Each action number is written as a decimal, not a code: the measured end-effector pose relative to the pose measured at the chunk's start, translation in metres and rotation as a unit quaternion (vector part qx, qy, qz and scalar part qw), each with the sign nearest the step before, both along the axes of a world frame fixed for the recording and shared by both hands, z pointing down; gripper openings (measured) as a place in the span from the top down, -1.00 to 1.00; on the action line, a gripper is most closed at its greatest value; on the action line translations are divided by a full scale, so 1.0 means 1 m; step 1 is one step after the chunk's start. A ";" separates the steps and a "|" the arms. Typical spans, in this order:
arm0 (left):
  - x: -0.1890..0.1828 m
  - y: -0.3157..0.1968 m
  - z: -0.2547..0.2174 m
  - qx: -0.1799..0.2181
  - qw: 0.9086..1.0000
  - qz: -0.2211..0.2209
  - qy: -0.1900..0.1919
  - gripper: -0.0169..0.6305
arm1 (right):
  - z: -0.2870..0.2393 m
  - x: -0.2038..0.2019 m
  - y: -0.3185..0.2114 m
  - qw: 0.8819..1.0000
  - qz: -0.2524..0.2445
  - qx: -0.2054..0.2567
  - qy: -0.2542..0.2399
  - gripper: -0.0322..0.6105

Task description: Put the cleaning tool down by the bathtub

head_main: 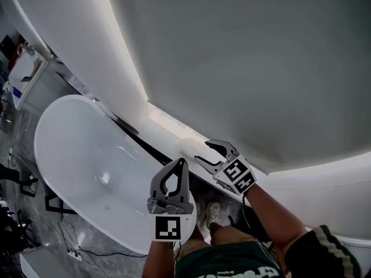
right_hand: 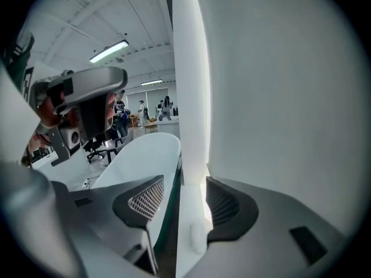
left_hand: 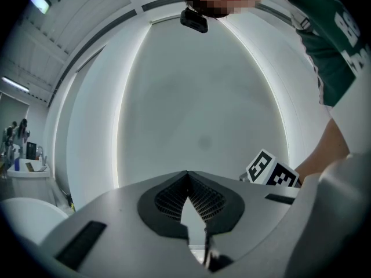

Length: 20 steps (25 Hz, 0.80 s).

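grey right gripper (head_main: 203, 151) spread, left gripper (head_main: 184, 162) closed

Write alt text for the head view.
Two handheld grippers hover beside a white bathtub. The right gripper, jaws apart, is at a small white object lying on the ledge alongside the tub. The left gripper, jaws together, points near the tub's rim.

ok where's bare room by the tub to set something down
The white ledge between bathtub and wall is bare beyond the right gripper; the tub's inside is bare too. Crowded: the near end, by the left gripper.
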<state>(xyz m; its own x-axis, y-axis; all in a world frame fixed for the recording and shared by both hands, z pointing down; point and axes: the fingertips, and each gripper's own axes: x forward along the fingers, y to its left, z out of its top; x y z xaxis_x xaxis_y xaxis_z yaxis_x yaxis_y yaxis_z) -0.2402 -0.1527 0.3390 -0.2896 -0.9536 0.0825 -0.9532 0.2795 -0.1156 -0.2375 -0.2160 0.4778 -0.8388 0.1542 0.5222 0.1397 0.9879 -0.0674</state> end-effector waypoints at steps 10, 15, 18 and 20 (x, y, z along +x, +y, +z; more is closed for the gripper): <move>0.020 0.010 -0.058 0.009 1.000 0.009 -0.008 0.92 | -0.118 0.032 0.014 0.994 0.015 0.012 -0.105 0.17; 0.032 0.012 -0.078 0.011 1.000 0.012 -0.011 0.92 | -0.164 0.051 0.024 0.987 0.014 0.027 -0.155 0.18; 0.042 0.015 -0.092 0.019 1.000 0.014 -0.015 0.92 | -0.186 0.066 0.031 0.983 0.014 0.022 -0.182 0.22; 0.046 0.015 -0.099 0.020 1.000 0.015 -0.017 0.92 | -0.200 0.075 0.034 0.978 0.016 0.020 -0.205 0.36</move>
<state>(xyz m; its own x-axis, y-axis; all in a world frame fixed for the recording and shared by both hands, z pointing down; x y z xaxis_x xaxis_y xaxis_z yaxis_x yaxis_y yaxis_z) -0.1939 -0.1376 0.2405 -0.2629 -0.9642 0.0349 -0.9569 0.2559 -0.1370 -0.1624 -0.1821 0.2778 -0.9832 0.1108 0.1454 0.1159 0.9929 0.0274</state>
